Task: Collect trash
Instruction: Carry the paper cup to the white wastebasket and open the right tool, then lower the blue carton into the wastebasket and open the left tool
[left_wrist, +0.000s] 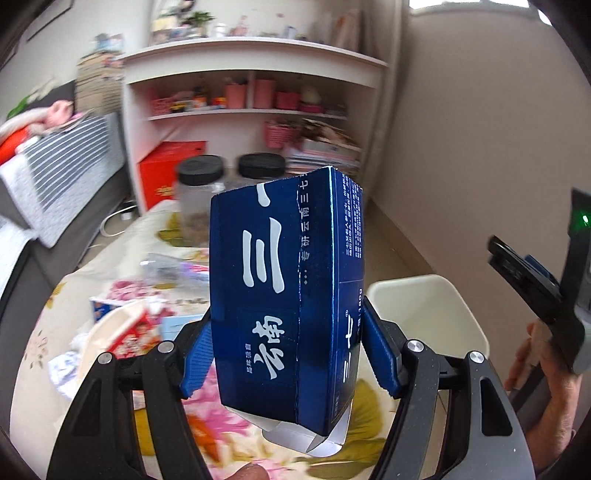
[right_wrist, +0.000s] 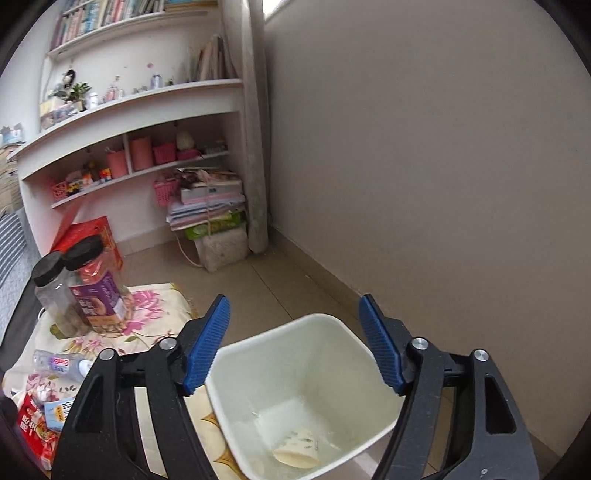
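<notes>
My left gripper (left_wrist: 288, 343) is shut on a tall dark blue carton (left_wrist: 286, 291) with white Chinese lettering, held upright above the floral cloth. A white trash bin (left_wrist: 424, 314) stands just behind and to the right of it. In the right wrist view my right gripper (right_wrist: 295, 339) is open and empty, hovering over the same white bin (right_wrist: 306, 384), which holds a crumpled pale wrapper (right_wrist: 295, 448) at its bottom. The right gripper also shows at the right edge of the left wrist view (left_wrist: 524, 273).
On the floral cloth (right_wrist: 155, 314) lie an empty plastic bottle (right_wrist: 59, 363), red snack packaging (right_wrist: 31, 424) and other litter (left_wrist: 122, 325). Two black-lidded jars (right_wrist: 85, 288) stand at the cloth's far end. A red box (right_wrist: 99, 236), shelves and stacked books (right_wrist: 208, 206) line the back wall.
</notes>
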